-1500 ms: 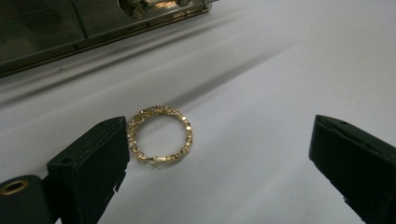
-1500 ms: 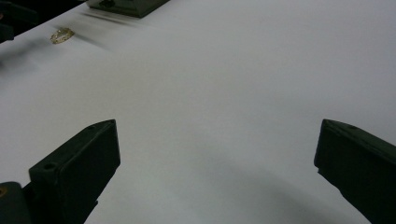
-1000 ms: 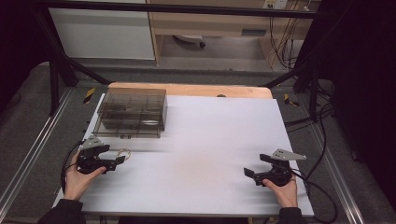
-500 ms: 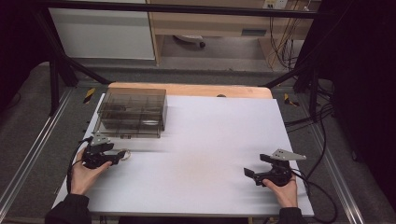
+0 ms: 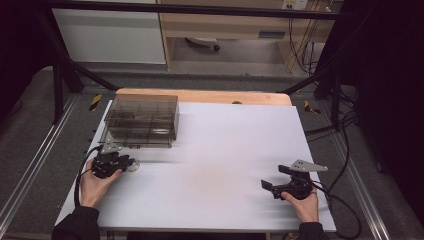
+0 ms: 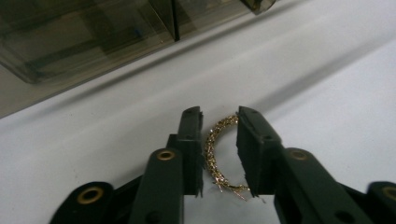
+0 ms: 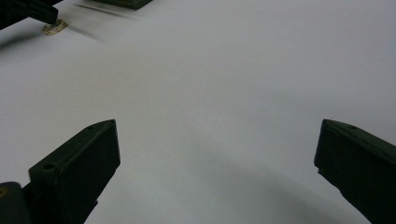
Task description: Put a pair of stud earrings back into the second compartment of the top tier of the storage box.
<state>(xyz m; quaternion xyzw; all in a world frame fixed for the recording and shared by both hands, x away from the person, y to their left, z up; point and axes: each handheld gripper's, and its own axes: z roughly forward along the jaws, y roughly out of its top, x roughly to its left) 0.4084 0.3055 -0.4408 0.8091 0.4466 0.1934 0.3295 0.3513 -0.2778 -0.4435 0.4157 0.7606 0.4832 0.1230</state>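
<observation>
A small gold chain bracelet (image 6: 210,149) lies on the white table (image 5: 215,150), just in front of the smoky clear box (image 5: 142,120). My left gripper (image 6: 219,116) has just been closing its jaws around the bracelet, whose curve touches both pads. In the high view the left gripper (image 5: 129,164) sits at the table's left, with the bracelet (image 5: 134,168) at its tips. My right gripper (image 5: 266,187) rests at the front right. In its own view the right gripper (image 7: 215,126) stands wide open over bare table, and the bracelet (image 7: 55,28) is far off.
The clear box (image 6: 84,37) with inner compartments stands at the back left of the table, close above the left gripper. A wooden board edge (image 5: 200,95) runs along the table's far side. Metal rails flank the table, and cables (image 5: 345,200) trail at the right.
The left hand has shifted slightly forward and right toward the box. Its jaws have narrowed around the bracelet. The right hand has kept still.
</observation>
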